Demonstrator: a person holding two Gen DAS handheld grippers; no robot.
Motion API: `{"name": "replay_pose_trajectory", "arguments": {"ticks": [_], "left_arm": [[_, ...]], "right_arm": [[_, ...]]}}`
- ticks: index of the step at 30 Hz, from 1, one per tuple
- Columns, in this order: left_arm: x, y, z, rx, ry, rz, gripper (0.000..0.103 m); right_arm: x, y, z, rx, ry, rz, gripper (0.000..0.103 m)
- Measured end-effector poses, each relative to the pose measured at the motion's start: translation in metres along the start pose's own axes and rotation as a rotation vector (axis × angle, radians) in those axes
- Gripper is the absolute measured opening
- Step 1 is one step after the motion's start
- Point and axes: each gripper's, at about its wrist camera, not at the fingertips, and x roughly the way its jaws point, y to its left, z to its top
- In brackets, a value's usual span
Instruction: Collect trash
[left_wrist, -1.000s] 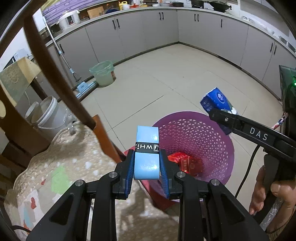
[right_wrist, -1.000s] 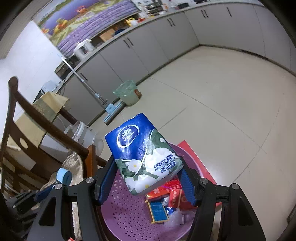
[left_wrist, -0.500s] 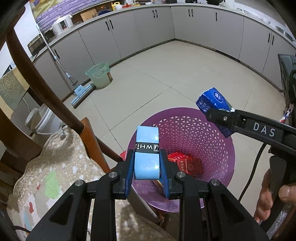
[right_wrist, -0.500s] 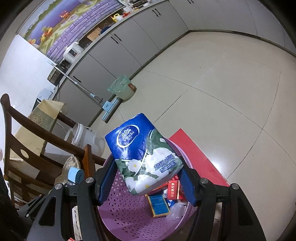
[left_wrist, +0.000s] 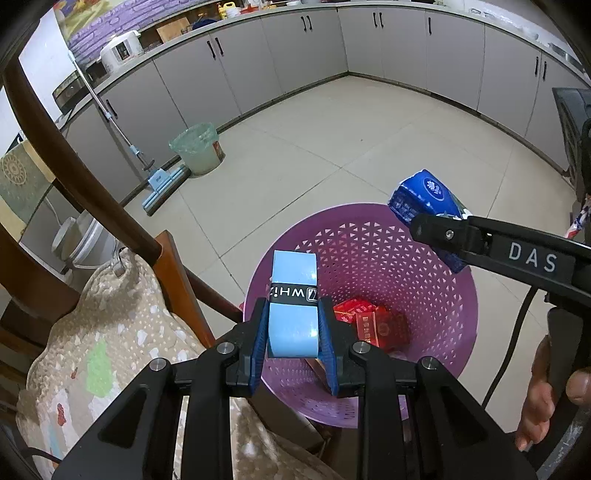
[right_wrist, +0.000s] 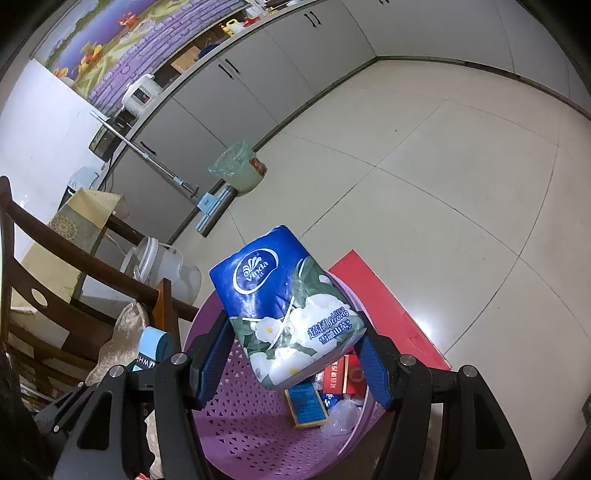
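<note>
At the bottom centre of the left wrist view, a light-blue roll (left_wrist: 293, 308) with a black band is clamped between the blue pads of the left gripper (left_wrist: 293, 347), just above the near rim of the purple basket (left_wrist: 373, 236). In the right wrist view, a blue tissue pack (right_wrist: 286, 310) is gripped by the right gripper (right_wrist: 295, 363) over the same basket (right_wrist: 255, 424), where red packets (right_wrist: 341, 376) and a blue box (right_wrist: 306, 404) lie. Further back, in the upper left, a green bucket (left_wrist: 197, 149) and a mop (left_wrist: 162, 184) are seen beside the grey cabinets (left_wrist: 295, 48).
</note>
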Motion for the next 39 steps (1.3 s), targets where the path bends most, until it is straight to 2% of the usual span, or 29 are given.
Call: {"name": "replay_pose_trajectory", "arguments": {"ticks": [5,6,7,9,11,19,26,28,31,34,36,39], "left_arm": [[0.005,0.002,0.0,-0.006,0.011,-0.008,0.025],[0.006,0.002,0.0,-0.004,0.015,-0.012,0.028],[0.005,0.002,0.0,-0.003,0.015,-0.016,0.033],[0.004,0.004,-0.001,-0.007,0.001,-0.021,0.059],[0.0,0.005,-0.001,-0.015,-0.021,-0.018,0.064],[-0.005,0.005,-0.008,-0.01,-0.015,-0.02,0.064],[-0.029,0.028,-0.022,-0.091,-0.034,-0.018,0.064],[-0.044,0.037,-0.028,-0.124,-0.054,-0.012,0.065],[-0.067,0.052,-0.039,-0.169,-0.096,0.01,0.076],[-0.1,0.069,-0.051,-0.194,-0.177,0.074,0.081],[-0.129,0.083,-0.062,-0.196,-0.246,0.136,0.088],[-0.166,0.101,-0.077,-0.23,-0.328,0.16,0.098]], "right_arm": [[0.005,0.003,0.0,-0.008,0.009,-0.007,0.069],[0.005,0.002,0.0,-0.01,0.01,-0.008,0.07],[0.006,0.003,0.001,-0.013,0.012,-0.013,0.07],[0.007,0.004,0.0,-0.015,0.013,-0.016,0.07],[0.007,0.002,0.0,-0.016,0.014,-0.015,0.071],[0.006,0.004,-0.002,-0.023,0.001,-0.021,0.073],[-0.002,0.006,-0.002,-0.036,-0.05,-0.03,0.073],[-0.007,0.008,-0.002,-0.05,-0.082,-0.039,0.073],[-0.014,0.011,-0.005,-0.069,-0.131,-0.05,0.074],[-0.02,0.014,-0.012,-0.083,-0.173,-0.08,0.074],[-0.027,0.014,-0.023,-0.08,-0.205,-0.108,0.074],[-0.042,0.016,-0.041,-0.065,-0.256,-0.157,0.074]]}}
